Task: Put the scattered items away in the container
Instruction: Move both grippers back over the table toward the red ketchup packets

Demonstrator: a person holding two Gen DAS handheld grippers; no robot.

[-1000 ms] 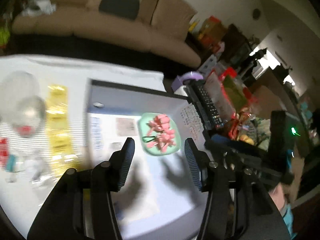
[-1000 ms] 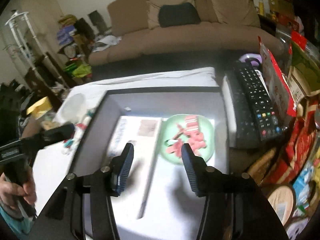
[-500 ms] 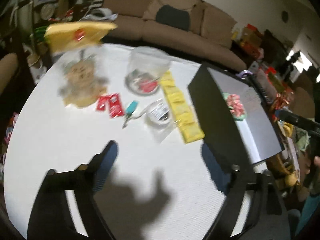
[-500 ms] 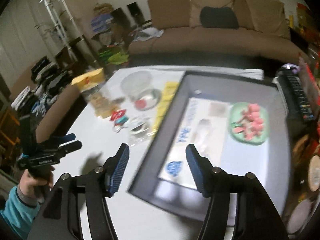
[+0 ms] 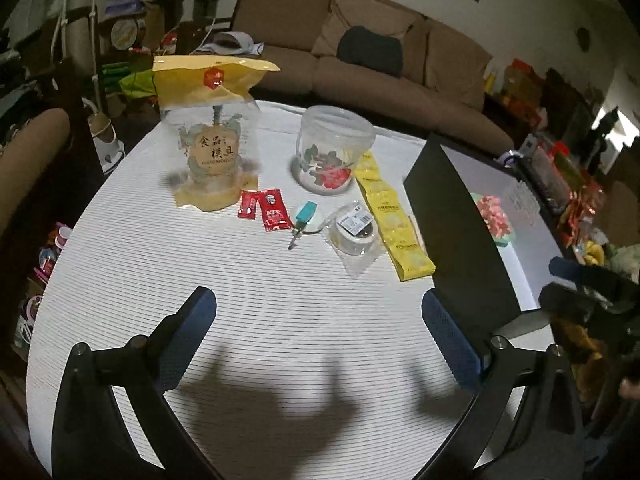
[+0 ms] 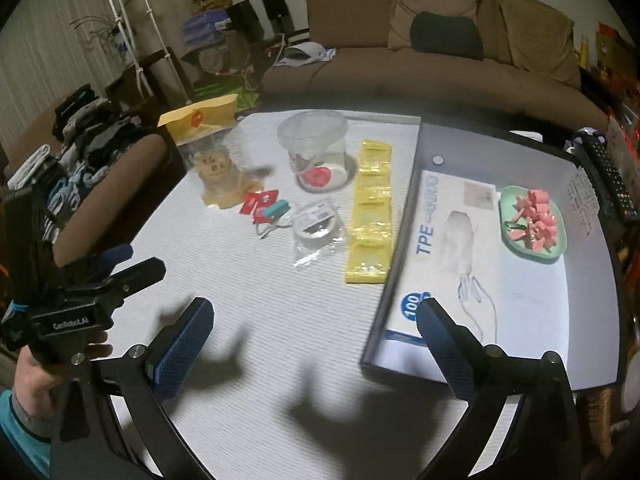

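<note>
A clear round container (image 5: pixel 333 150) (image 6: pixel 316 152) stands on the white table (image 5: pixel 280 320). Scattered near it lie red sauce packets (image 5: pixel 264 208) (image 6: pixel 260 202), a teal clip (image 5: pixel 305 214) (image 6: pixel 276 210), a bagged tape roll (image 5: pixel 354 230) (image 6: pixel 316 228), a strip of yellow sachets (image 5: pixel 394 220) (image 6: pixel 370 216) and a standing yellow-topped pouch (image 5: pixel 210 136) (image 6: pixel 208 148). My left gripper (image 5: pixel 320 336) is open and empty above the table's near side. My right gripper (image 6: pixel 316 344) is open and empty, near the tray's front corner.
A dark-rimmed tray (image 5: pixel 456 240) (image 6: pixel 394 248) at the right holds a green dish of pink clips (image 5: pixel 494 220) (image 6: pixel 534 226). A remote (image 6: pixel 608 184) lies beyond it. A brown sofa (image 5: pixel 360 64) is behind the table. The other gripper shows in each view's edge (image 6: pixel 92 284).
Both grippers pulled back and swung left from over the tray, so the scattered items on the white table came into view. Both sets of jaws opened wider.
</note>
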